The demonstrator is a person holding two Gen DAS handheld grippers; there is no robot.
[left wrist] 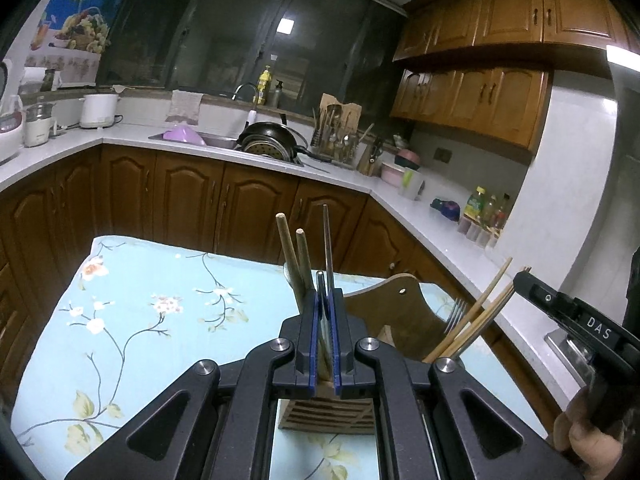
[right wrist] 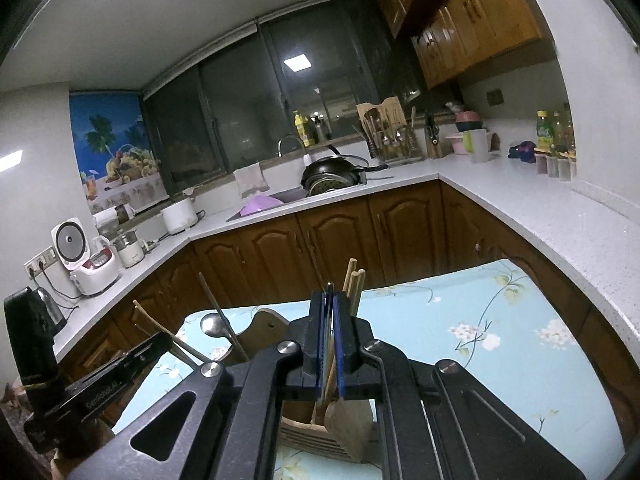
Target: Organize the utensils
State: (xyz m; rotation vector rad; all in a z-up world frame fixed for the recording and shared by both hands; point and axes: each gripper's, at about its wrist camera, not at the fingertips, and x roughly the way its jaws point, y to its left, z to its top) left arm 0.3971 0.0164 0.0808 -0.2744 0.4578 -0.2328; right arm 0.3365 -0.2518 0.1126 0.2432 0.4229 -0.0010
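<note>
Utensil holder (left wrist: 326, 416), wood, slatted: on floral-cloth surface (left wrist: 140, 320), just below both grippers.
L gripper (left wrist: 328, 304): clenched on thin metal utensil (left wrist: 327, 240), upright, prob. for dropping into holder.
R gripper (right wrist: 329, 300): clenched on thin utensil, type unclear.
Chopsticks (left wrist: 468, 312), fork (left wrist: 456, 314): already slotted.

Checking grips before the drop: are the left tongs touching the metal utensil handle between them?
Touching. In the left wrist view the left tongs are shut, blue pads pressed on both sides of the thin metal utensil handle, which rises above the wooden holder.
</note>
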